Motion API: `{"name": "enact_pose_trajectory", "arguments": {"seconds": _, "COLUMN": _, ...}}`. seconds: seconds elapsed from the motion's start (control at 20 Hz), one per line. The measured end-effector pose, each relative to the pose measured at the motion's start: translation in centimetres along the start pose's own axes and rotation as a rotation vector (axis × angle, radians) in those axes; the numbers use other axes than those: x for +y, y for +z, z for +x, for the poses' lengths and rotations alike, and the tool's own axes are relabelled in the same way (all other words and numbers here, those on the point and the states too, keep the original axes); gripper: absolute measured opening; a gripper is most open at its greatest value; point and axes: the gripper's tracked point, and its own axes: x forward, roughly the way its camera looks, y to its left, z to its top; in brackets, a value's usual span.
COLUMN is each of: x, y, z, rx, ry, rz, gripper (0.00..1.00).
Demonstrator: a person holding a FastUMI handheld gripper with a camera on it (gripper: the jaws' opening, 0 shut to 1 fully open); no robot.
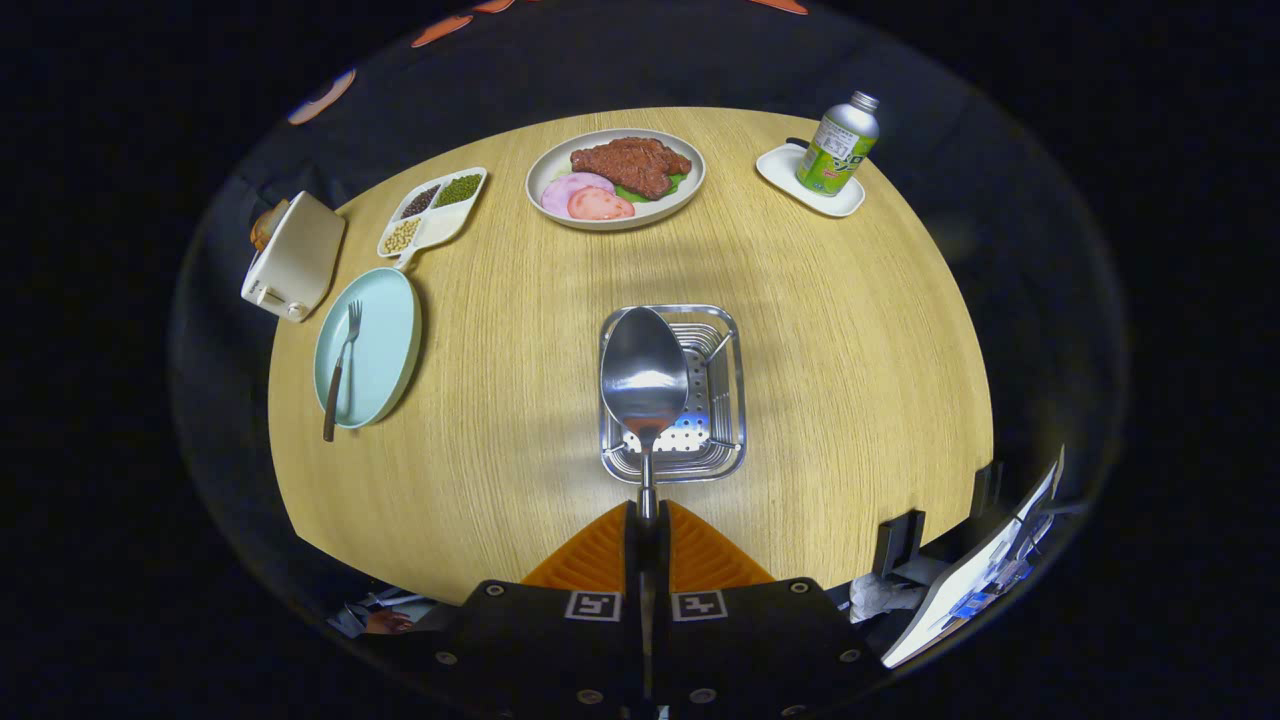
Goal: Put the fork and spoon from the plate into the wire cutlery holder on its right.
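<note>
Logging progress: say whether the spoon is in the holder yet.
Not yet. The gripper is shut on the spoon, whose bowl hangs over the wire holder.

A round wooden table (850,330) with a pale, fine grain stands in a dark booth. Light falls from above, and the middle of the tabletop is brighter than its edges. Behind the far edge hangs the black cloth wall (700,60), which goes around the table on both sides. Beside the near right edge of the tabletop a white board (960,590) leans at an angle, with some dark brackets (900,545) just next to it. The floor below is too dark to see.
</note>
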Motion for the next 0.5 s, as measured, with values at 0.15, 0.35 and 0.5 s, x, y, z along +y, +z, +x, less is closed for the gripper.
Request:
{"name": "enact_pose_trajectory", "arguments": {"seconds": 0.15, "x": -0.7, "y": 0.4, "z": 0.2, "rx": 0.002, "ry": 0.004, "rz": 0.024, "gripper": 0.04}}
{"name": "enact_pose_trajectory", "arguments": {"seconds": 0.35, "x": -1.5, "y": 1.1, "z": 0.4, "rx": 0.002, "ry": 0.009, "rz": 0.044, "gripper": 0.05}}
{"name": "enact_pose_trajectory", "arguments": {"seconds": 0.5, "x": -1.6, "y": 1.3, "z": 0.4, "rx": 0.007, "ry": 0.014, "rz": 0.012, "gripper": 0.06}}
